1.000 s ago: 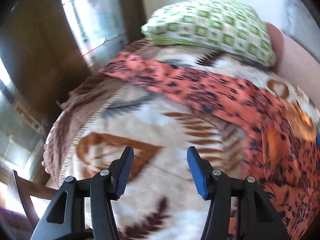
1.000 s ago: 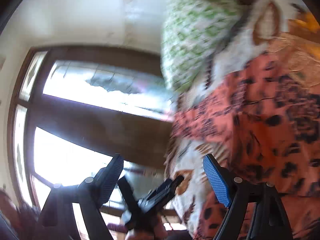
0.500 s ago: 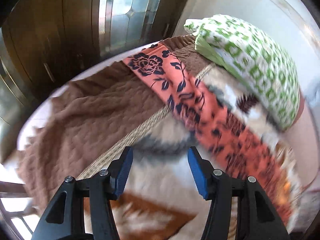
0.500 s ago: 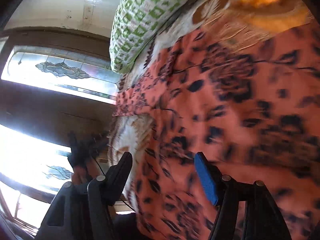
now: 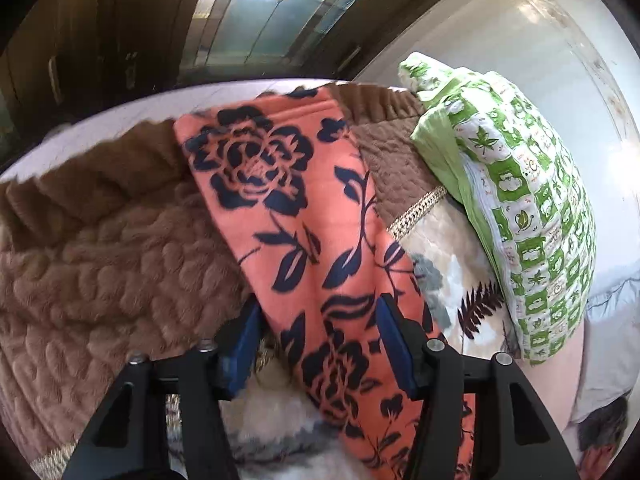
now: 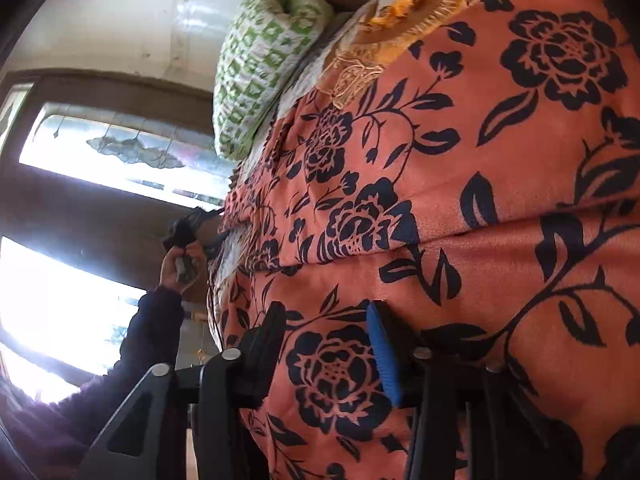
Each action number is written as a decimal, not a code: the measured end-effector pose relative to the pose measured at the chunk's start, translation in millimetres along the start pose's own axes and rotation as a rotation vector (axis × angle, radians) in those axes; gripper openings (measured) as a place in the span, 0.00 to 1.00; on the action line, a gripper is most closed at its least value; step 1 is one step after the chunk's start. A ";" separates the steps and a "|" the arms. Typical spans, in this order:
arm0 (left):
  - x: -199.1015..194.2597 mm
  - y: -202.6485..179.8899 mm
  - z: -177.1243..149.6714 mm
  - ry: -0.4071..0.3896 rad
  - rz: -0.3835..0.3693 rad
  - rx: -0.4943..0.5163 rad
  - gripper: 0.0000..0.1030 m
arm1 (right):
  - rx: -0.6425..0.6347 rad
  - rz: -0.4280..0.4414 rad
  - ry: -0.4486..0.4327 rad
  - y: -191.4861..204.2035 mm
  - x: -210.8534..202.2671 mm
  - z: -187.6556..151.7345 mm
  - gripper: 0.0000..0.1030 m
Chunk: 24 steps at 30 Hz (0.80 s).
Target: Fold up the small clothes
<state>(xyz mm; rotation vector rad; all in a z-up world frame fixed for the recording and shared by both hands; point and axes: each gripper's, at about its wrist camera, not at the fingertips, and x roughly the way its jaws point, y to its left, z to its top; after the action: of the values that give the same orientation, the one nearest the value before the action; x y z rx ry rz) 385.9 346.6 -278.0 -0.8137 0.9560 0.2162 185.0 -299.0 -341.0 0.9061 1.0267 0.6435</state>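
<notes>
**One orange garment, two sets of tongs closing on it**

While the single orange floral garment (image 5: pixel 316 232) lies stretched across the bed, both sets of tongs are at its cloth. In the left wrist view the garment runs as one long strip from the brown quilted blanket (image 5: pixel 100 264) at the bed's far edge toward the camera, passing just beside the one green-and-white pillow (image 5: pixel 532 216), which lies to the right of it. Under the strip, next to the pillow, a cream blanket with a leaf print (image 5: pixel 448 248) shows.

The left tongs (image 5: pixel 316 344) straddle the strip: one blue pad sits at each side of it, the cloth between them. The jaws are closing; the right pad seems to be at the fabric's edge, but whether either pad already presses on the cloth cannot be told.

In the right wrist view the garment fills most of the picture, with one fold line running across it and one yellow embroidered patch (image 6: pixel 384 52) at its far end, near the pillow (image 6: pixel 264 56). The right tongs (image 6: pixel 328 352) are also closing, with a bulge of the flowered cloth between the two fingers. The blue pad lies against the fabric, though a firm pinch cannot be confirmed.

Farther off in that view, below the pillow and at the garment's left edge, the person's hand (image 6: pixel 180 264) in a dark sleeve (image 6: pixel 148 340) grips the other tool. Two bright window panes (image 6: pixel 120 152) sit behind it.
</notes>
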 end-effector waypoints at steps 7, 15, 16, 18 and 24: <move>11.1 -4.9 4.6 -0.041 0.076 0.052 0.10 | -0.010 0.041 -0.002 -4.9 -4.4 -7.1 0.37; -42.1 -58.8 -15.8 -0.164 0.071 0.220 0.05 | 0.013 0.076 -0.017 5.4 -7.3 -0.6 0.38; -56.4 -75.3 -22.4 -0.183 0.061 0.266 0.04 | 0.004 0.074 -0.032 6.4 -13.3 -0.1 0.40; -74.8 -99.3 -33.3 -0.202 0.042 0.325 0.04 | -0.001 0.077 -0.076 7.9 -27.0 2.1 0.40; -132.9 -194.1 -104.4 -0.243 -0.026 0.549 0.04 | 0.005 0.125 -0.194 17.4 -64.9 6.7 0.40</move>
<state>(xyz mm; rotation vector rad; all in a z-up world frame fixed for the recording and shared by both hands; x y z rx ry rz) 339.0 162.8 -104.1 -0.2854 0.7228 0.0221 164.7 -345.0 -295.9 1.0221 0.8040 0.6436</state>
